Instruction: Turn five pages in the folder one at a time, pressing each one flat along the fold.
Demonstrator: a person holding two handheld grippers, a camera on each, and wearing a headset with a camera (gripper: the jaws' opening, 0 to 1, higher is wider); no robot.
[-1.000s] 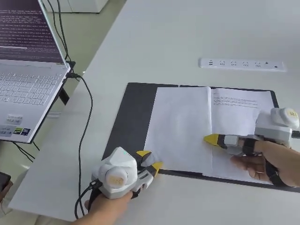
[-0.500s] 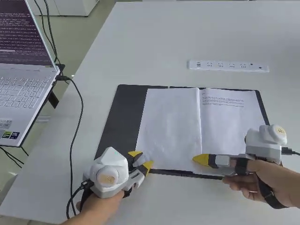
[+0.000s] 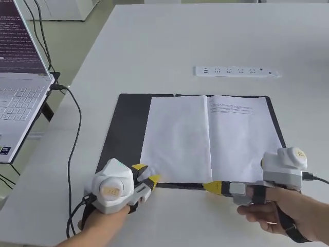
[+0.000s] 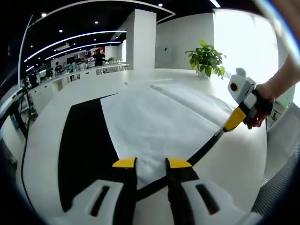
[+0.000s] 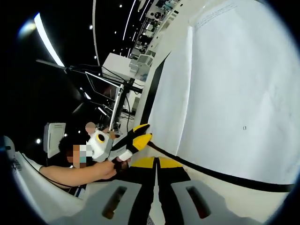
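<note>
The folder [image 3: 127,128] lies open on the worktop [image 3: 205,31], just ahead of both tongs. The left tongs [image 3: 145,174] sit released by the left page's near corner. The right tongs [image 3: 212,188] are clenched on nothing at the folder's near edge.

Laptop [image 3: 15,77] at left, power strip [image 3: 237,71] beyond, on white table [image 3: 154,41].

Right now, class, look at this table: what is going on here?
A person holds a gripper in each hand over an open folder on a white table. The left gripper sits at the near corner of the left page, fingers apart. The right gripper, fingers closed, points at the bottom end of the fold, by the folder's near edge. Both pages lie flat. A laptop and a power strip sit nearby.
</note>
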